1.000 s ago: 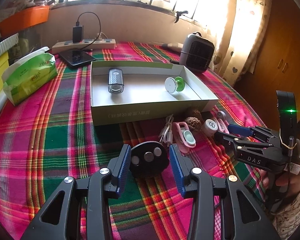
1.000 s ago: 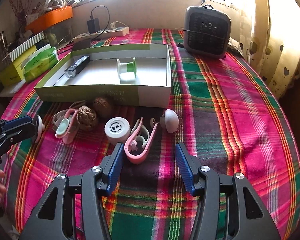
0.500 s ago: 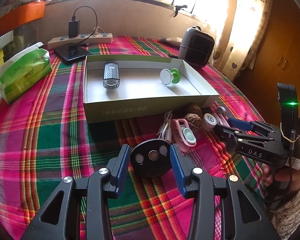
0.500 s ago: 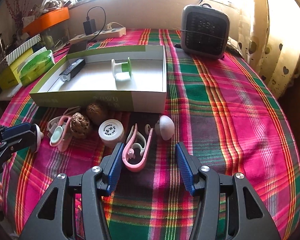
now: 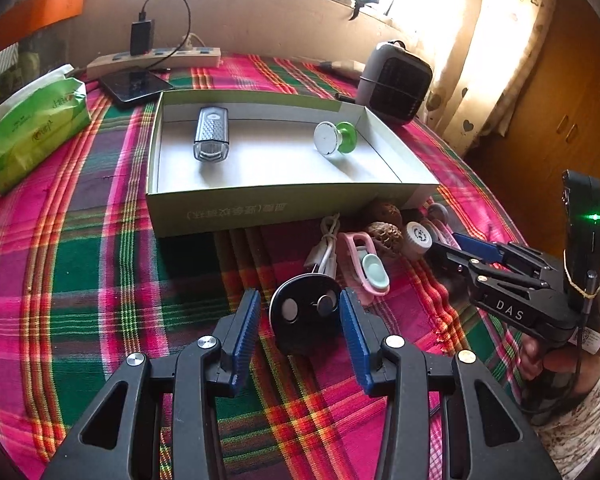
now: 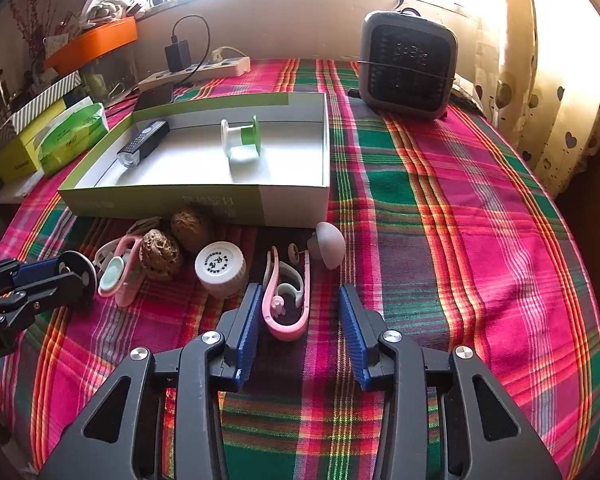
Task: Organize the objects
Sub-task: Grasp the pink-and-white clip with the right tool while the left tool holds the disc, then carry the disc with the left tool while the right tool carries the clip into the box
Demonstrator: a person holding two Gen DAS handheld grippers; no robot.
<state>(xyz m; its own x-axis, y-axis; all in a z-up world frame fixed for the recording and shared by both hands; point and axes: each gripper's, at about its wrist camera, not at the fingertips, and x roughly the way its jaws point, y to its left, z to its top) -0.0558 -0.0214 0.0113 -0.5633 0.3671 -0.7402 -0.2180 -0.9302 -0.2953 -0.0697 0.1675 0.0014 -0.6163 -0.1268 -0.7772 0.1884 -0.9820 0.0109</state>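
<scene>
A black round disc (image 5: 305,312) with silver buttons sits between the fingers of my left gripper (image 5: 300,320), tilted up off the cloth; the jaws are closed against its edges. It also shows in the right wrist view (image 6: 76,274). My right gripper (image 6: 298,320) is open, its fingers on either side of a pink clip (image 6: 286,300) lying on the cloth. An open green-and-white box (image 5: 284,208) holds a bike light (image 5: 211,138) and a green spool (image 5: 334,138).
In front of the box lie two walnuts (image 6: 160,248), a white cap (image 6: 220,266), a pink-and-mint clip (image 5: 366,266), a white cable (image 5: 324,248) and a grey mushroom knob (image 6: 328,244). A heater (image 6: 408,68), tissue pack (image 5: 32,128), phone and power strip stand behind.
My left gripper has lifted the black disc and tilted it upright. The right gripper has moved forward so the pink clip lies between its fingers.
</scene>
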